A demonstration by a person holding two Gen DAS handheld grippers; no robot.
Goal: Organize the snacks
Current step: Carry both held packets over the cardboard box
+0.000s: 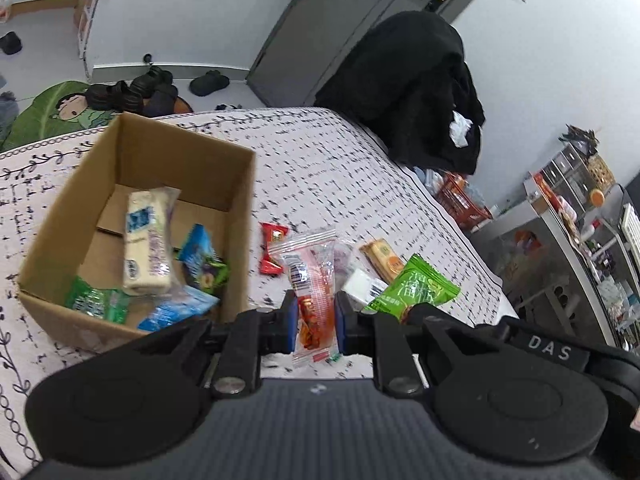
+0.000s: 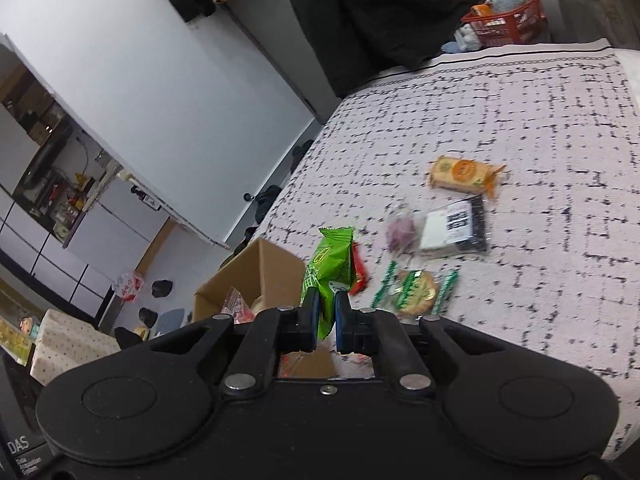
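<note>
- Cardboard box (image 1: 132, 184) sits on the patterned bedspread (image 1: 320, 152) at ten o'clock, several snack packs already inside.
- Left gripper (image 1: 316, 312) is clamped on an orange-and-clear snack packet (image 1: 314, 280), just right of the box.
- Right gripper (image 2: 326, 312) pinches a green snack packet (image 2: 332, 264); loose snacks lie at two o'clock.

A clear-and-orange snack packet (image 1: 316, 300) stands upright, pinched between the left tongs (image 1: 316, 314). Left of them sits an open cardboard box (image 1: 240, 208) holding a pale wafer pack (image 1: 146, 236) and blue and green packets. A bright green packet (image 2: 332, 268) is clamped upright in the right tongs (image 2: 327, 316). Beyond those lie a round cookie pack (image 2: 414, 290), a white-and-black packet (image 2: 454, 226) and an orange biscuit pack (image 2: 464, 174), flat on the bed.
</note>
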